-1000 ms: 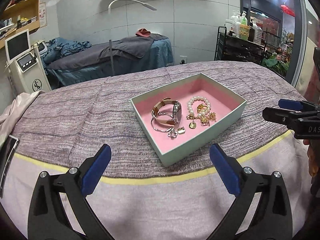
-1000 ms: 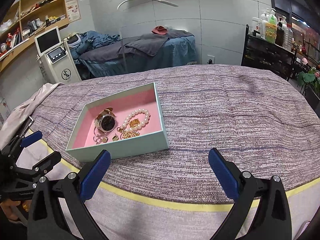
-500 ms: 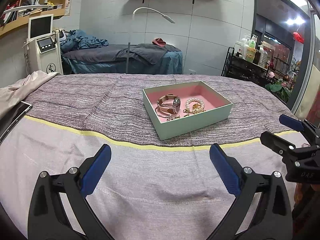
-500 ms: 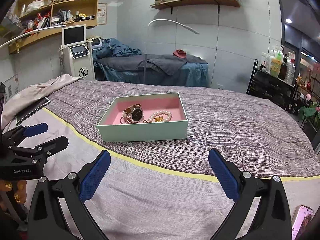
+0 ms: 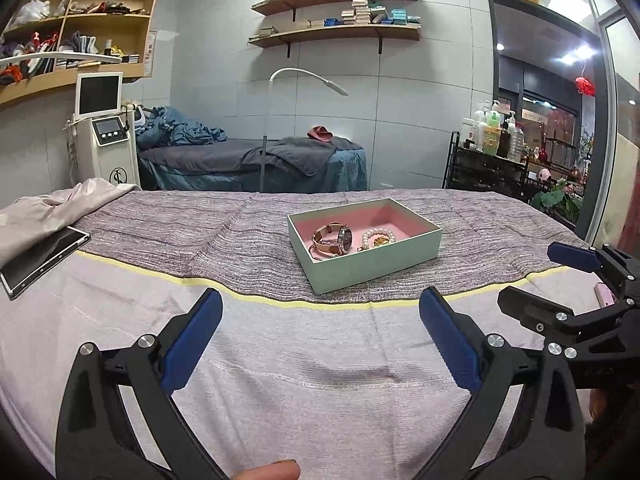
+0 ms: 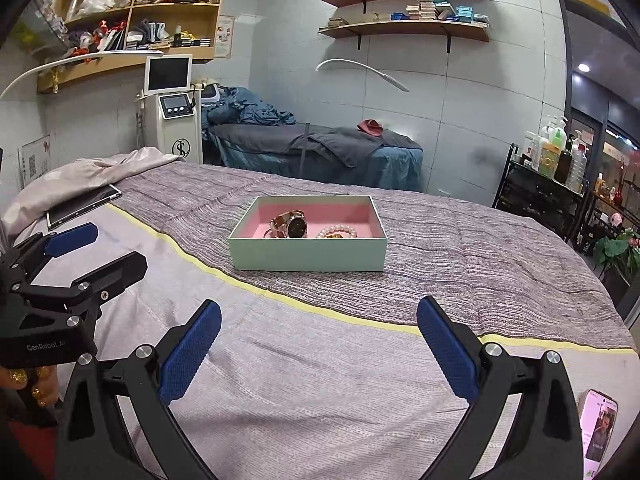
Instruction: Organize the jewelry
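Both tools, left (image 5: 320,340) and right (image 6: 318,342), had pulled back from the box (image 5: 376,264) within the last second, jaws spread and empty; watch (image 5: 334,240) and pearls (image 5: 378,237) lay inside it, well ahead on the bed (image 5: 280,360), so the sorting looked done.

The right tongs (image 6: 319,342) hang wide apart and empty above the pale near part of the bed (image 6: 320,392). Well ahead, on the striped blanket (image 6: 460,256), sits a mint box (image 6: 310,255) with a pink lining, holding a watch (image 6: 292,226) and a pearl bracelet (image 6: 337,232) side by side. The left tongs (image 6: 92,250) hover at the left edge, spread too. A phone (image 6: 599,426) lies at the lower right.
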Tool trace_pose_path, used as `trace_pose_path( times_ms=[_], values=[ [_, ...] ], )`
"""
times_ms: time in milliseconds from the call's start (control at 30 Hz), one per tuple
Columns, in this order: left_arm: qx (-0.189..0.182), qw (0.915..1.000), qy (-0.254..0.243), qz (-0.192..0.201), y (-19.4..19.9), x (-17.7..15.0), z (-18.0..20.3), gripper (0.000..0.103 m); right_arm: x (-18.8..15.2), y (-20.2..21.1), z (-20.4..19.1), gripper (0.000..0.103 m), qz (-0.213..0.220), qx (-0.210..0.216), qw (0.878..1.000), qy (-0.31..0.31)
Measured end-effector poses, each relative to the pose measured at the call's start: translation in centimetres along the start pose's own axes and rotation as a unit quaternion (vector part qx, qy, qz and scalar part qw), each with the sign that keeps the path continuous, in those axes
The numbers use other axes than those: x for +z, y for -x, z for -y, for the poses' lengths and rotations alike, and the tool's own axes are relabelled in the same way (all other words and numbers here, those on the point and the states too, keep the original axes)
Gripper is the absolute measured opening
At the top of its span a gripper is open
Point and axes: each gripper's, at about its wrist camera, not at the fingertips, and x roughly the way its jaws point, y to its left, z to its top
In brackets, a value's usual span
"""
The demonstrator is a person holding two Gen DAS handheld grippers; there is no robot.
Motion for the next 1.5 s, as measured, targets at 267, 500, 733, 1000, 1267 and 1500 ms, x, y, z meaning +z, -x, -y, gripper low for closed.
trace_pose_path(
  times_ms=[267, 500, 733, 1000, 1267, 1500],
  values=[
    [0.008, 0.9996, 0.004, 0.026, 1.2, -0.2, 0.1, 0.097, -0.4, 1.7, -0.6, 0.096, 0.037, -0.024, 0.999, 0.007],
    [0.008, 0.9995, -0.002, 0.029, 1.2, -0.2, 0.5, 0.097, -0.5, 2.1, -0.1, 0.096, 0.048, -0.032, 0.998, -0.007],
    [0.011, 0.9995, 0.001, 0.031, 1.1, -0.2, 0.4, 0.097, -0.5, 2.1, 0.0, 0.096, 0.052, -0.035, 0.998, -0.011],
    [0.016, 0.9993, 0.004, 0.032, 1.1, -0.3, 0.3, 0.097, -0.5, 2.1, 0.1, 0.096, 0.052, -0.036, 0.998, -0.012],
    [0.015, 0.9994, 0.003, 0.030, 1.0, -0.2, 0.3, 0.097, -0.5, 2.1, 0.1, 0.096, 0.051, -0.036, 0.998, -0.011],
    [0.018, 0.9994, 0.001, 0.028, 0.9, -0.2, 0.2, 0.097, -0.5, 2.0, 0.2, 0.096, 0.050, -0.036, 0.998, -0.012]
  ],
)
